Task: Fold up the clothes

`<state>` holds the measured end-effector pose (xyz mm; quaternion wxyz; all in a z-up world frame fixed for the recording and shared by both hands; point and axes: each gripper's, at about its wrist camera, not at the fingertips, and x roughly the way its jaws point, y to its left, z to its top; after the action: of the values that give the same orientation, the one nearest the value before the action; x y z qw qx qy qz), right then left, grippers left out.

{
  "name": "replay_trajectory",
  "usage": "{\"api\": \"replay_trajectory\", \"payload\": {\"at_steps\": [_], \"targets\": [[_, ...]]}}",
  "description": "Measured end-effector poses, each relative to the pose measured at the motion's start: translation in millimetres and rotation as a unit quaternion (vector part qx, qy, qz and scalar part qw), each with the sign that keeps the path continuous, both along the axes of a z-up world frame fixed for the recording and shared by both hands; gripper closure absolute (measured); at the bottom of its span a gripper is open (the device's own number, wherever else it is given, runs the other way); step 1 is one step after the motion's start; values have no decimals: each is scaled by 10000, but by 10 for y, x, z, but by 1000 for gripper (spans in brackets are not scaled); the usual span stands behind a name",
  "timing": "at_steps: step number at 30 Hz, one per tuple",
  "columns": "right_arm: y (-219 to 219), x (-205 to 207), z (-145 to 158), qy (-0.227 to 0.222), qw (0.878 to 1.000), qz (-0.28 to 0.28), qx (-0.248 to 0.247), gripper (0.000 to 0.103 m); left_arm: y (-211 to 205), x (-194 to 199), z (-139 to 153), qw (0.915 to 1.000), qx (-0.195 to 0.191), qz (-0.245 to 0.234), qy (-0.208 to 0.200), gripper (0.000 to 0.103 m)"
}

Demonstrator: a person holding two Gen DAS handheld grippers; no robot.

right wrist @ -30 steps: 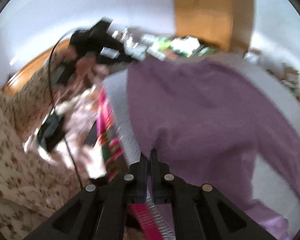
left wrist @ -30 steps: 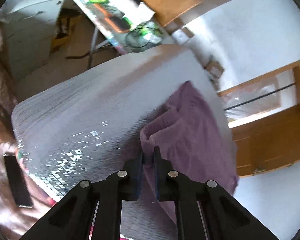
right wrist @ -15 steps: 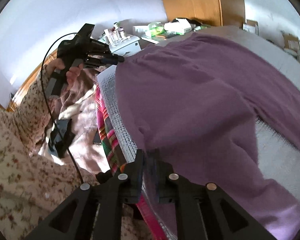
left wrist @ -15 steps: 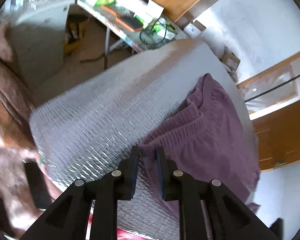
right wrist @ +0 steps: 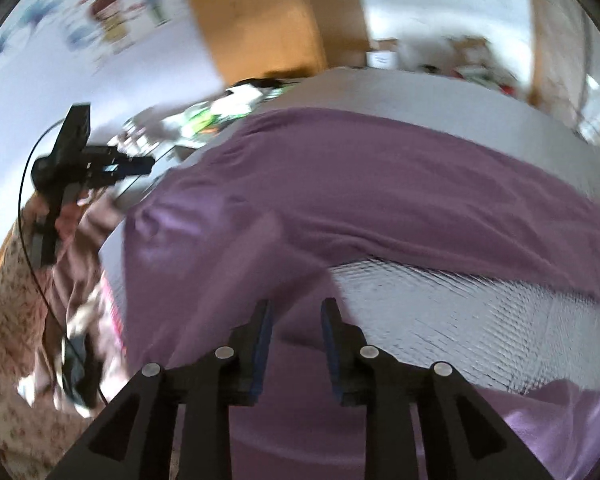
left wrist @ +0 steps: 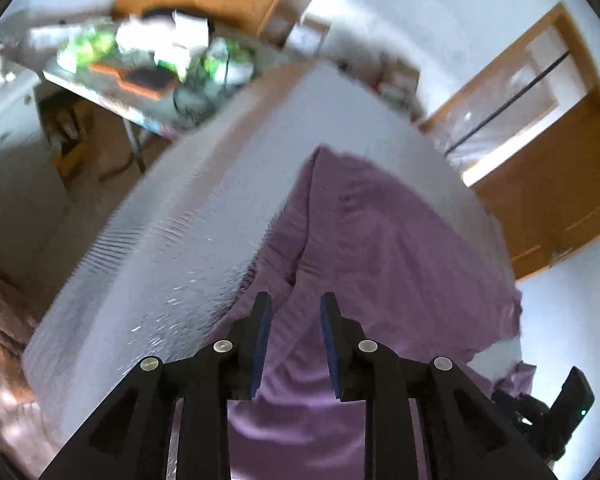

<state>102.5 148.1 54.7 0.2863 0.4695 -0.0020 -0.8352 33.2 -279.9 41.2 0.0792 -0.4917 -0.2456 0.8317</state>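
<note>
While angled down over the purple garment [left wrist: 380,248], both tongs, left [left wrist: 293,306] and right [right wrist: 293,312], have just been opening, gripping nothing.

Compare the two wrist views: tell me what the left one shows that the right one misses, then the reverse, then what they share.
Only the left wrist view shows the wooden-framed window and table legs. Only the right wrist view shows cartoon wall stickers and the floral sleeve. Both show the purple garment on the grey quilted surface and the cluttered table. Each view's own gripper, left gripper and right gripper, has just been opening, nothing pinched.
</note>
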Motion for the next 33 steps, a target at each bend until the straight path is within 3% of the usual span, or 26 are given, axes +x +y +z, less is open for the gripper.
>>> {"api": "replay_trajectory", "payload": {"at_steps": [5,8,11,19,25,28,33], "targets": [[66,-107,-139,-214,9994,-283,-43,77,98,-339,-202,9988,150,-249,-398,77],[69,-135,-181,-245,9991,-336,-76,77,150,-448,-214,9983,-42,-419,-412,77],[55,-170,-209,-273,9989,-379,-90,77,169,-517,-287,9972,33,-521,-534,77],[-6,-257,-304,-397,9982,-423,-126,77,223,-456,-271,9938,232,-1045,-308,76],[-39,-279,-321,-392,9983,-410,-140,76,406,-380,-182,9926,-278,-1165,-174,76],[-57,-275,-322,-354,9984,-427,-88,76,458,-316,-109,9896,97,-1437,-11,76],[-38,-282,-352,-325,9983,-483,-11,73,358,-333,-216,9898,205,-1382,-268,76]]}}
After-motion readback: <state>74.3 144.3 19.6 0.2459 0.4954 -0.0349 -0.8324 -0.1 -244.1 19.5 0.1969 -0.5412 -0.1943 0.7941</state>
